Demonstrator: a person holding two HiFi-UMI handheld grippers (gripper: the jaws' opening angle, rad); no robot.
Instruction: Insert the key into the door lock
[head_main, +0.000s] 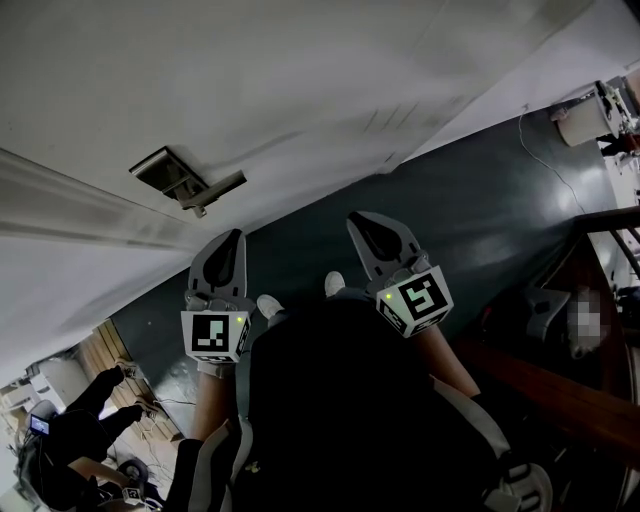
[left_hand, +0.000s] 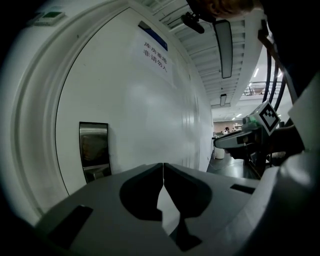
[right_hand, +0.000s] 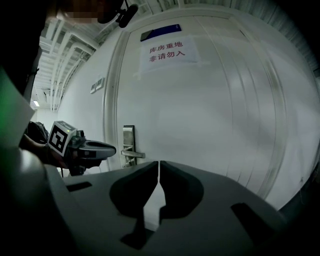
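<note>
Brushed-metal lock plate (right_hand: 129, 146) with a lever handle sits on the white door (right_hand: 210, 115), apart from both grippers. The left gripper (left_hand: 163, 167) and right gripper (right_hand: 158, 164) each show jaws pressed together on nothing, and no key appears in any view. Inserting well would mean approaching the plate squarely.

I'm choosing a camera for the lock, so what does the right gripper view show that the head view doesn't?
Only the right gripper view: the paper sign and the blue plate above it on the door. Only the head view: the person's shoes and the marker cube on the right gripper. Both: the lock plate with its handle, and the left gripper.
</note>
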